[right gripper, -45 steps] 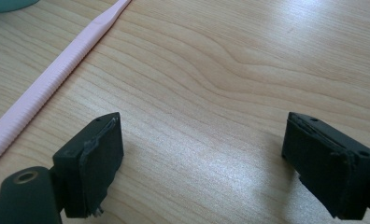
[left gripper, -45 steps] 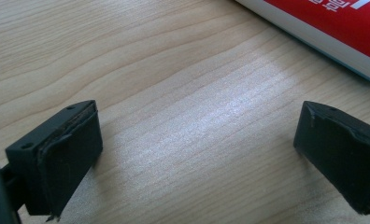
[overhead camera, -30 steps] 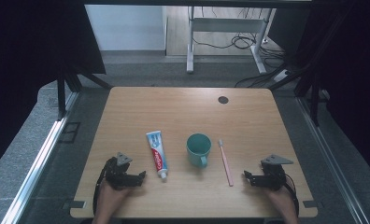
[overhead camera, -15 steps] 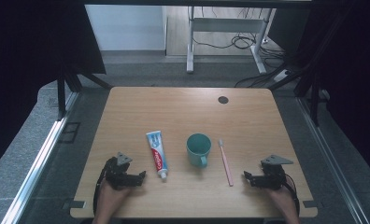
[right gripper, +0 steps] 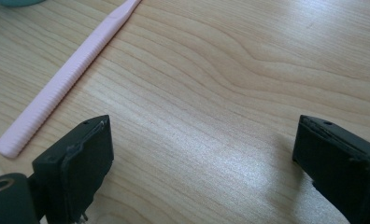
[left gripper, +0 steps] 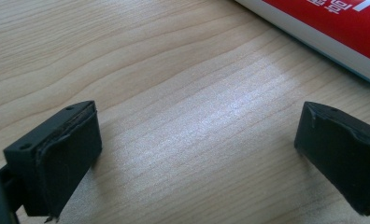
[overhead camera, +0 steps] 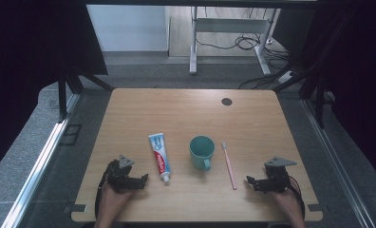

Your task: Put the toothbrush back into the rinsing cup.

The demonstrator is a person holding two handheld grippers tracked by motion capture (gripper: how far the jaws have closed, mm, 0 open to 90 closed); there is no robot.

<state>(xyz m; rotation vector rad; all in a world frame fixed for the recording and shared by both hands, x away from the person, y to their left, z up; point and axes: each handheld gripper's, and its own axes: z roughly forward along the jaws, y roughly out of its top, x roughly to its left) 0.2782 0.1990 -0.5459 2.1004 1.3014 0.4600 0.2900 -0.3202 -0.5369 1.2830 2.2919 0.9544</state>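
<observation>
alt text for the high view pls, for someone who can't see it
A wooden table seen from above holds a toothpaste tube, a teal mug and a pink toothbrush in a row. The left gripper and right gripper rest near the front edge, holding nothing.

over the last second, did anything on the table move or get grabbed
Nothing visibly changed. The left claw and right claw rest open on the near edge of the table, holding nothing. The toothpaste tube, teal mug and pink toothbrush lie where they were.
</observation>
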